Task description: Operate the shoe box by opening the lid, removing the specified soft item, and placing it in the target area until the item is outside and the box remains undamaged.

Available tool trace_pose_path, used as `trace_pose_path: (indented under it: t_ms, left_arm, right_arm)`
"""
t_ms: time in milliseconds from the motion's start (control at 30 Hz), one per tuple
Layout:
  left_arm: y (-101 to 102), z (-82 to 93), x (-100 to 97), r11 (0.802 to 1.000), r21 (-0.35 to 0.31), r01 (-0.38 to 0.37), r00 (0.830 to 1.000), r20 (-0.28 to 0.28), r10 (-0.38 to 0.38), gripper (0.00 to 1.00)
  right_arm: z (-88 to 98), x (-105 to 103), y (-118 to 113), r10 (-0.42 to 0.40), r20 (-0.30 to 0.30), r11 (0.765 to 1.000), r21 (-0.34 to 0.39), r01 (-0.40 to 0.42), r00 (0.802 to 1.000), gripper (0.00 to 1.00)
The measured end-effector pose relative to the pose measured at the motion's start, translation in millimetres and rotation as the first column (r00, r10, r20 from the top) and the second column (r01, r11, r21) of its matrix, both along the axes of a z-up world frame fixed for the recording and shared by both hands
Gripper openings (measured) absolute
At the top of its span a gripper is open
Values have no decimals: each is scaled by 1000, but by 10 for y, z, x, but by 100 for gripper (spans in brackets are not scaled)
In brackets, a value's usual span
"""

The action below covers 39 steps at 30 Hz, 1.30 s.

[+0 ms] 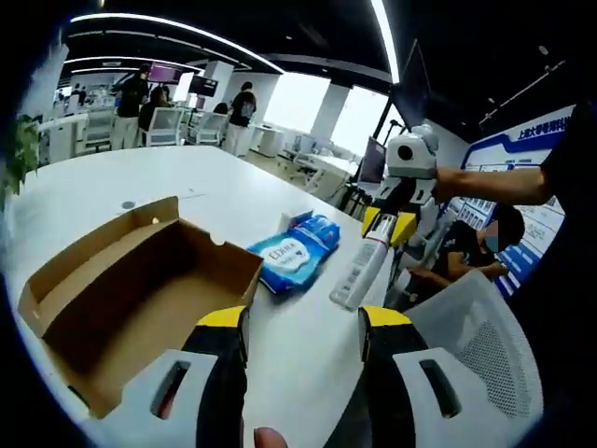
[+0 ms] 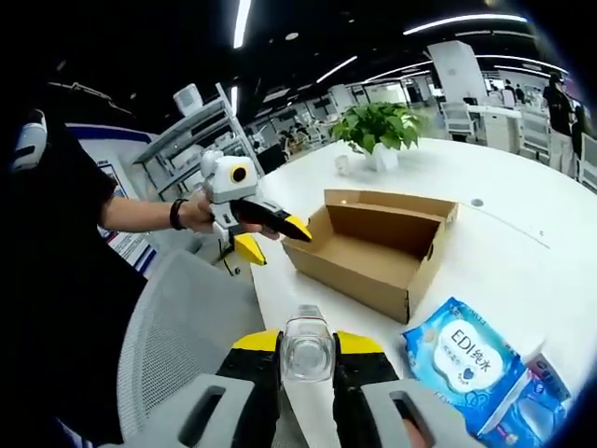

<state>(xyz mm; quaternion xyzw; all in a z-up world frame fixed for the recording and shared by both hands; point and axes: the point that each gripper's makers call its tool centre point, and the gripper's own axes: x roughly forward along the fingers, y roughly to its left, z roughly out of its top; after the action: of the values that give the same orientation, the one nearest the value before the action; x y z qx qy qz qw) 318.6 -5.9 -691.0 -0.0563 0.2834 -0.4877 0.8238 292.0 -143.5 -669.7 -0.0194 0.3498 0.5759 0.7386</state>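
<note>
White table (image 1: 140, 182); open cardboard shoe box (image 1: 131, 289), blue wipes pack (image 1: 297, 250) lying on it

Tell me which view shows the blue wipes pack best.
The right gripper view: the blue wipes pack lies near the camera, its printed face readable, beside the open shoe box. In the left gripper view the pack is smaller, farther off, with its label foreshortened.

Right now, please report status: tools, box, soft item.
Left tool open, empty. Right tool shut on a clear bottle. Box open, looks empty. Blue wipes pack out on the table, beside the box.
</note>
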Motion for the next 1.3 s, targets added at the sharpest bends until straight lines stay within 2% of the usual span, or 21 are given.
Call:
trace_pose_path:
  t_ms: [133,167,200,300,467,867,1167,1267,1300]
  left_arm:
    - [150,-109,21,997,38,-63,998,2,63,51]
    - [216,-171,24,993,90,-69,997,23,68,50]
    - [240,-189,30,991,104,-81,996,31,78,50]
    - [296,-201,41,988,96,-119,993,24,117,54]
    - [384,-229,65,982,86,-171,985,20,170,54]
    - [500,-322,-6,972,89,-218,976,3,219,54]
    - [600,-328,-4,962,93,-256,966,2,257,53]
    - [630,-313,15,959,92,-270,963,5,271,53]
    - [638,-312,20,957,91,-275,961,6,275,53]
  right_arm:
    - [-16,65,-84,9,5,999,-32,-8,1000,16]
    - [-16,79,-101,9,7,999,-38,-9,1000,16]
    - [-12,103,-126,10,8,999,-45,-10,1000,16]
    - [-4,167,-184,10,16,998,-63,-9,1000,16]
    - [-12,270,-286,28,31,994,-103,-25,999,16]
    - [18,583,-530,56,68,981,-191,-42,996,16]
    - [21,1021,-844,110,125,943,-327,-64,986,16]
    - [-16,1175,-979,158,135,910,-405,-91,978,16]
    - [-23,1213,-998,163,135,905,-415,-93,977,16]
